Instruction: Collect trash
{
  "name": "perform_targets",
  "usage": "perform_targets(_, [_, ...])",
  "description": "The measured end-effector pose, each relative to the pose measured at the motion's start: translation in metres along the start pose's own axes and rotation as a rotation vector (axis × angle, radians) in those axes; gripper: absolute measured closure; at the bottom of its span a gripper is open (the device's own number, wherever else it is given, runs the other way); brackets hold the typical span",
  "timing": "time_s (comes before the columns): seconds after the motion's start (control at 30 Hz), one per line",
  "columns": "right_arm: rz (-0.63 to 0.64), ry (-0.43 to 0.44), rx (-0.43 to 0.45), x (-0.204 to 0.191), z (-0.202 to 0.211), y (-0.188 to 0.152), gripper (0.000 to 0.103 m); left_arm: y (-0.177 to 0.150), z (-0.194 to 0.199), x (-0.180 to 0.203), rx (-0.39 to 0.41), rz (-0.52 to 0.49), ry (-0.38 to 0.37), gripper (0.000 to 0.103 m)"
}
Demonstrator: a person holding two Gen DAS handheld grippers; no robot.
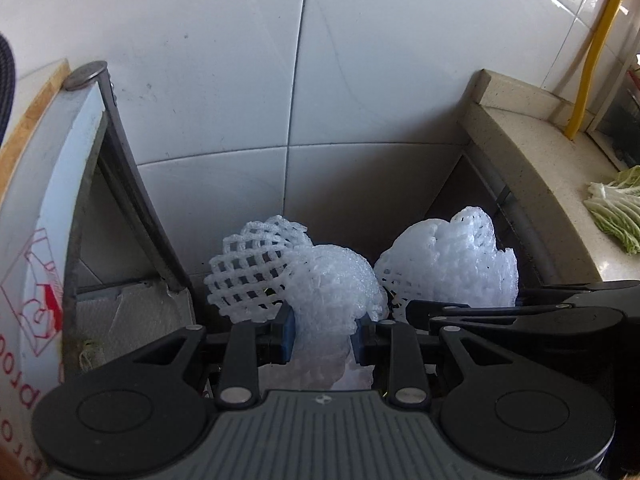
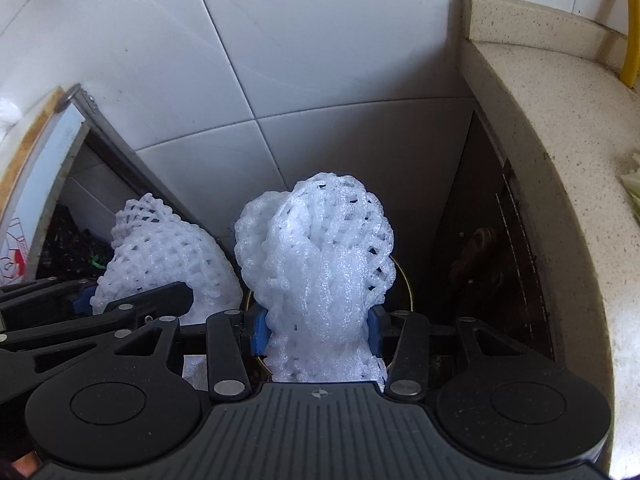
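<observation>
Carry-to-bin step. Left hand-held gripper (image 1: 324, 336) clamped on a bunched white foam net (image 1: 320, 284); right hand-held gripper (image 2: 316, 330) clamped on a second foam net (image 2: 320, 256). Both nets sit side by side in the gap between the stone worktop (image 2: 540, 120) and a white panel (image 1: 48, 208), tiled wall (image 1: 240, 80) behind. A round rim (image 2: 404, 280) shows under the right net, probably the bin. Next: line up over the opening, spread both jaws, check the nets don't snag on the pads. Cabbage leaves (image 1: 616, 208) lie on the worktop.
</observation>
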State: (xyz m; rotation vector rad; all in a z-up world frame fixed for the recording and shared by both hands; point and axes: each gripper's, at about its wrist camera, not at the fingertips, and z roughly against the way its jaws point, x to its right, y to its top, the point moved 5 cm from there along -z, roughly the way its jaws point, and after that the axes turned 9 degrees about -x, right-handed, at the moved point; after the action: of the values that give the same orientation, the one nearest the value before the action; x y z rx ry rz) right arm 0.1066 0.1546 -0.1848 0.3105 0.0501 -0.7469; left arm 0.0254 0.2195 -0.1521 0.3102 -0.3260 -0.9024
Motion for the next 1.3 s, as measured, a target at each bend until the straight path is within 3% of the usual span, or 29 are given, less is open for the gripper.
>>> perform_targets(0.17, [-0.013, -0.025, -0.046, 0.013, -0.030, 0.002, 0.050, 0.002, -0.027, 0.002, -0.039, 0.027, 0.021, 0.078])
perform_targets(0.3, [-0.041, -0.005, -0.069, 0.024, -0.054, 0.008, 0.042, 0.007, -0.045, -0.001, -0.072, 0.065, 0.038, 0.076])
perform_targets(0.43, [-0.090, 0.013, -0.087, 0.034, -0.074, 0.015, 0.035, 0.012, -0.055, -0.005, -0.088, 0.116, 0.029, 0.065])
perform_targets(0.6, [-0.112, -0.007, -0.091, 0.040, -0.089, 0.019, 0.033, 0.012, -0.063, -0.005, -0.098, 0.154, 0.068, 0.059])
perform_targets(0.7, [-0.128, -0.012, -0.096, 0.040, -0.094, 0.019, 0.027, 0.012, -0.068, -0.012, -0.126, 0.230, 0.034, 0.057])
perform_targets(0.77, [-0.133, -0.022, -0.101, 0.042, -0.099, 0.021, 0.021, 0.013, -0.072, -0.016, -0.132, 0.293, 0.017, 0.046])
perform_targets(0.83, [-0.110, -0.058, -0.119, 0.040, -0.108, 0.023, 0.020, 0.015, -0.074, -0.018, -0.137, 0.341, 0.030, 0.043])
perform_targets(0.97, [-0.148, -0.040, -0.109, 0.043, -0.110, 0.023, 0.020, 0.014, -0.077, -0.018, -0.140, 0.368, 0.018, 0.038])
perform_targets(1.3, [-0.156, -0.019, -0.088, 0.048, -0.091, 0.010, 0.020, 0.016, -0.058, -0.015, -0.117, 0.366, -0.022, 0.038])
